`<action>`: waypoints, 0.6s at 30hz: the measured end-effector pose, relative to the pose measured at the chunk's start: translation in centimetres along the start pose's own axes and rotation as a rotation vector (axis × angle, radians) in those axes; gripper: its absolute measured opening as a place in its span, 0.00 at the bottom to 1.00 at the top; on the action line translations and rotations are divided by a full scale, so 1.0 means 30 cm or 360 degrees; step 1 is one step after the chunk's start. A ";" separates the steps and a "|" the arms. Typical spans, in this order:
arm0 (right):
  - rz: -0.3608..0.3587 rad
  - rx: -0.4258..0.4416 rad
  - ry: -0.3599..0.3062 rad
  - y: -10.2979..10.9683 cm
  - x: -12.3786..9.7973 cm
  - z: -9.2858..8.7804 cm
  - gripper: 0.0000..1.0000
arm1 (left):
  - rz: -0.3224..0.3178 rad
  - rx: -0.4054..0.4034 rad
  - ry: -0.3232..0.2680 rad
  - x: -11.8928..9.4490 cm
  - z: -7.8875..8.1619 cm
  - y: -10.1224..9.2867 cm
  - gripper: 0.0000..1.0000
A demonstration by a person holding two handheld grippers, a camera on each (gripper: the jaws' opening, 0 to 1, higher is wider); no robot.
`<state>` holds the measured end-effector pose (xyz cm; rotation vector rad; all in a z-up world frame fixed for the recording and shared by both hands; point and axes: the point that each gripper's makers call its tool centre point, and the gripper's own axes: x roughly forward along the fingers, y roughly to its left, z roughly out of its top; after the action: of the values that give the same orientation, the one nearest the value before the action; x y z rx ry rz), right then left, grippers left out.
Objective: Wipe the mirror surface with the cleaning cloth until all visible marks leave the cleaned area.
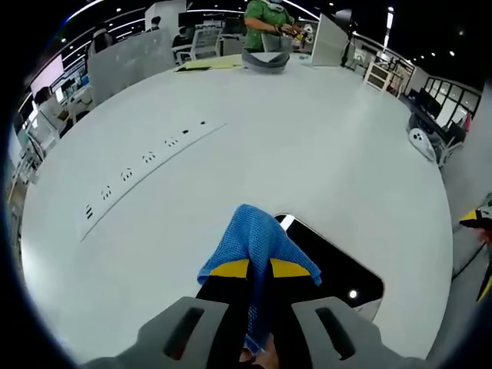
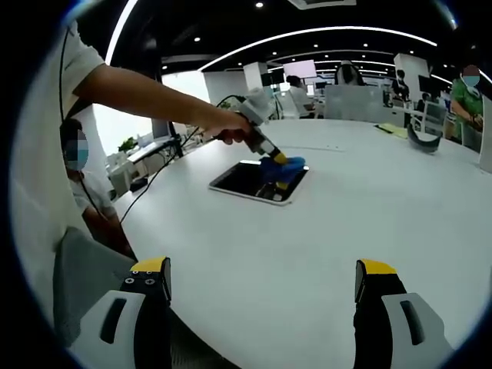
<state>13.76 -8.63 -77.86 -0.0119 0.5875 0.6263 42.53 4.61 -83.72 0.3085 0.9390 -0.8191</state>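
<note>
In the left gripper view, your left gripper (image 1: 257, 269) is clenching the blue mesh cleaning cloth (image 1: 257, 244) between its yellow-tipped jaws, pressing it over the near end of the flat, dark rectangular mirror (image 1: 338, 269) lying on the large white table (image 1: 307, 138).

In the right gripper view, your right gripper (image 2: 261, 288) is hanging released, jaws wide apart, well back from the mirror (image 2: 246, 181) and cloth (image 2: 283, 167).

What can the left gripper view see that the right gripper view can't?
The left gripper view alone shows a row of power sockets set in the white round table. The right gripper view alone shows the right tongs wide open and empty. Both show the blue woven cleaning cloth clamped in the left tongs, over the dark rectangular mirror.
</note>
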 end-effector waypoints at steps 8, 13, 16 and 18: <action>0.0001 0.0004 -0.0004 -0.003 0.002 0.004 1.00 | 0.0001 -0.0009 0.0004 0.010 0.010 -0.007 0.06; -0.0001 0.0006 -0.0005 -0.005 -0.002 0.004 1.00 | -0.0008 -0.0012 -0.0002 0.015 0.016 -0.013 0.06; -0.0003 0.0009 -0.0002 -0.006 -0.004 -0.001 1.00 | -0.0011 -0.0012 -0.0002 0.019 0.020 -0.017 0.06; -0.0002 0.0006 0.0001 -0.006 -0.005 -0.004 1.00 | -0.0013 -0.0012 -0.0003 0.022 0.023 -0.021 0.06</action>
<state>13.71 -8.87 -77.90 -0.0087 0.5893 0.6240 42.69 3.49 -83.78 0.2973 0.9421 -0.8230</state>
